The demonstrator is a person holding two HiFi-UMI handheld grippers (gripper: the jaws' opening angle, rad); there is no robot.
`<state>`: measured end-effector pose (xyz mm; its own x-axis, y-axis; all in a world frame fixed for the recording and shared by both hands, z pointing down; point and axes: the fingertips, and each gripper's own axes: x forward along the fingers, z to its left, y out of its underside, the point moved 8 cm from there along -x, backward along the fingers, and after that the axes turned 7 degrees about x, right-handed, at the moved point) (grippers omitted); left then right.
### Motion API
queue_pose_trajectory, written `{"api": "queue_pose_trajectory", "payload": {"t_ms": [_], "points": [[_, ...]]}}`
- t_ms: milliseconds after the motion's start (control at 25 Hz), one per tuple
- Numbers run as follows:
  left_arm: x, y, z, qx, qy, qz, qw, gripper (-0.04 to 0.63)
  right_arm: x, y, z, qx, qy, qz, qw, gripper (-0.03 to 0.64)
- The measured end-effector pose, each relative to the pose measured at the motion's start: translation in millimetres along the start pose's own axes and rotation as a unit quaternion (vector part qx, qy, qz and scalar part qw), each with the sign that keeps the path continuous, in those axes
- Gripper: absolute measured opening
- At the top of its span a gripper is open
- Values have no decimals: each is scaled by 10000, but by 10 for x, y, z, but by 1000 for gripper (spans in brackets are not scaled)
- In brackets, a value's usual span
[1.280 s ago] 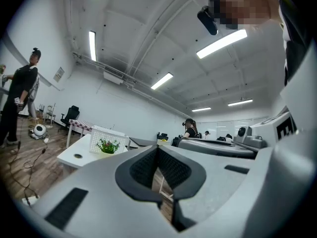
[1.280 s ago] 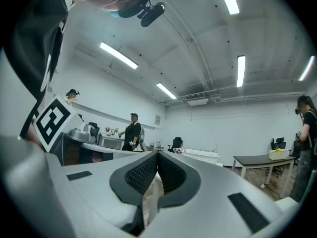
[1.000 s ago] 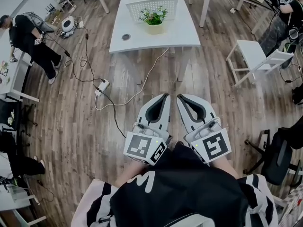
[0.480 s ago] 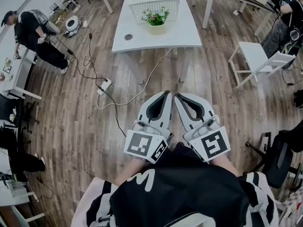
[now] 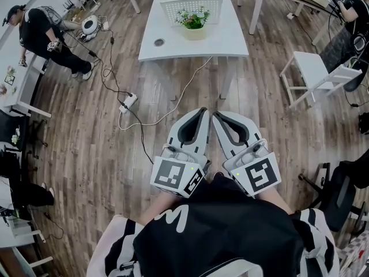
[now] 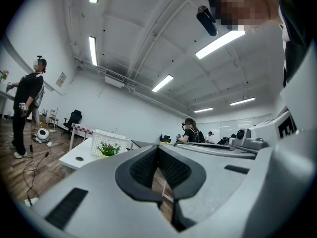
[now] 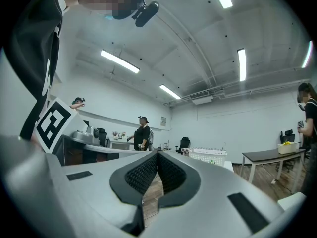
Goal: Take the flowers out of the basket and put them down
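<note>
The flowers [image 5: 194, 18] stand upright in their pot [image 5: 195, 34] on the surface [image 5: 173, 48]. They are outside the basket [image 5: 172, 7], just in front of its near wall and about midway between the left and right edges. The basket sits at the far edge. Whether pot and basket wall touch I cannot tell. So the flowers already lie as the task wants; one moment cannot say whether the task put them there.

The left gripper [image 5: 201, 116] and right gripper [image 5: 218, 118] are side by side close to the person's body, over the floor [image 5: 104, 154] and well away from the surface. The left fingers [image 6: 143, 168] are clenched with nothing between them, and so are the right fingers [image 7: 141, 175].

Risks, as I judge them:
- A cable [image 5: 173, 107] runs from the near edge down across the floor to a power strip [image 5: 127, 102]. It lies between the person and the surface, so a foot could catch it on any walk that way, and a tug could jolt the surface and tip the pot.
- The pot is small and the flowers spread wider than it, so it looks top-heavy. A knock from a gripper, or a shove on the basket behind it, could topple it.
- Clenched fingers can only push, so reaching the pot like this would nudge it rather than hold it.
</note>
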<state>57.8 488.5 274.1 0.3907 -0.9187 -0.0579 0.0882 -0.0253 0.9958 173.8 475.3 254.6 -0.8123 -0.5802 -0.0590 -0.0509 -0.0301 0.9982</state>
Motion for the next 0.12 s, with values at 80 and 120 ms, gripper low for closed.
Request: {"api": "queue_pose_trajectory", "payload": {"t_ms": [80,120], "points": [[-10,2,59,-8,-8,-6,10000,5,57,13,20,-55,-24,14,10000,15],[-14,3,91,-11,-12,-10,10000,3,87,19,30,-80,-35,23,10000,15]]}}
